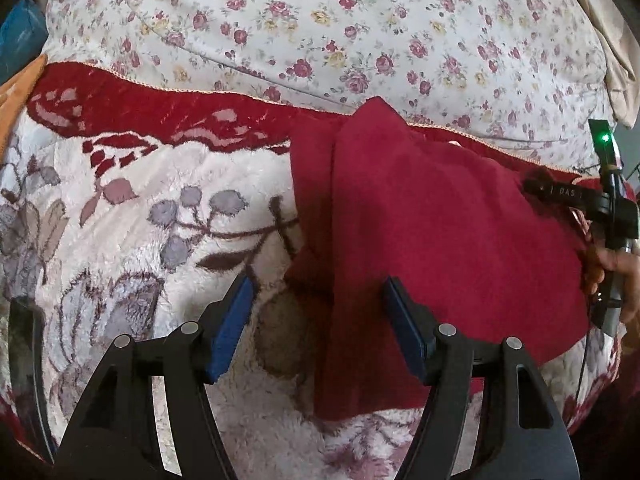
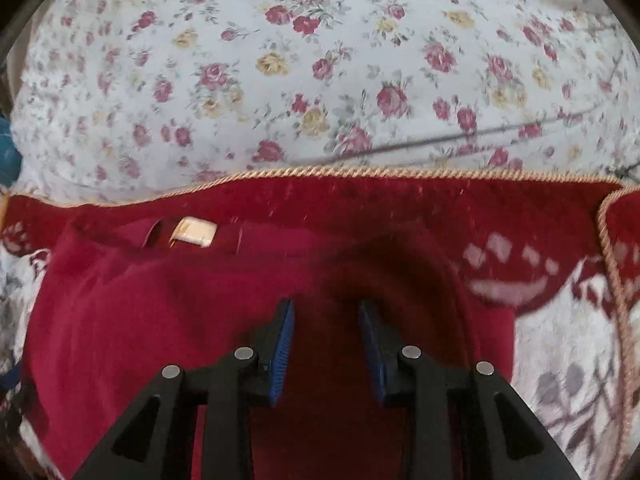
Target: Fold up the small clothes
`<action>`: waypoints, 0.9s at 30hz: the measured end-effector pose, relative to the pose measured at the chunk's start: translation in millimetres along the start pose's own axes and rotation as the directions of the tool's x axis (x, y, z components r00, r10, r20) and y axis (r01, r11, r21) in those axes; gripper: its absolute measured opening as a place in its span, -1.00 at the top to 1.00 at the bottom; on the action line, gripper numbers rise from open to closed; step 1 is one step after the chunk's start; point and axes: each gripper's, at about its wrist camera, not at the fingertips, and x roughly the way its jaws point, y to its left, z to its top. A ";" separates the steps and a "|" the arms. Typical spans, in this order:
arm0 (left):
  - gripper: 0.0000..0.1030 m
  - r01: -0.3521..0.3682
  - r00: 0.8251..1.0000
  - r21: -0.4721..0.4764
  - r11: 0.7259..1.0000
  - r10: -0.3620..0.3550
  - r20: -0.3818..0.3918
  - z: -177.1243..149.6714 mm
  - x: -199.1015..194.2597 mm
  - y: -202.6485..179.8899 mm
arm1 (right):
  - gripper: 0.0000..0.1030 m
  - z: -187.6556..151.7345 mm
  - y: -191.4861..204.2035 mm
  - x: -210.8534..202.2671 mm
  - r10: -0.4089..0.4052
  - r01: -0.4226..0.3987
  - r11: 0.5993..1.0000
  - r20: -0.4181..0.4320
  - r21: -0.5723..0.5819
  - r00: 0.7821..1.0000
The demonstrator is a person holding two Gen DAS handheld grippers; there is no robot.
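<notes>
Open blanket (image 1: 180, 208) left of red garment (image 1: 440, 232) (right gripper (image 1: 560, 196) crowds its right edge).

Folded red garment (image 1: 420, 220) on blanket (image 1: 160, 208)

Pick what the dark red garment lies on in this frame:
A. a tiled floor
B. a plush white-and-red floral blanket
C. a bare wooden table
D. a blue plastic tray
B: the red garment is spread on the plush floral blanket, with a rose-print sheet beyond the blanket's corded edge.
</notes>
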 end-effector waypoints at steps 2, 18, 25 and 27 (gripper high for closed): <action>-0.31 0.006 1.000 -0.007 1.000 -0.006 -0.002 1.0 2.4 1.9 | 0.38 5.1 8.7 -11.0 -0.063 0.063 0.998 0.023 0.007 0.998; -0.31 0.071 0.997 -0.047 0.996 -0.073 -0.026 3.3 4.4 16.5 | 0.38 7.1 220.3 38.1 0.210 -0.225 0.925 -0.081 -0.307 0.974; -0.31 0.109 0.992 -0.104 0.989 -0.115 -0.045 3.0 4.8 25.2 | 0.38 32.7 226.1 53.1 0.190 -0.207 0.937 -0.086 -0.280 0.978; -0.31 0.101 0.994 -0.090 0.991 -0.105 -0.038 2.0 3.3 22.9 | 0.38 33.4 221.0 38.3 0.238 -0.248 0.937 -0.073 -0.246 0.969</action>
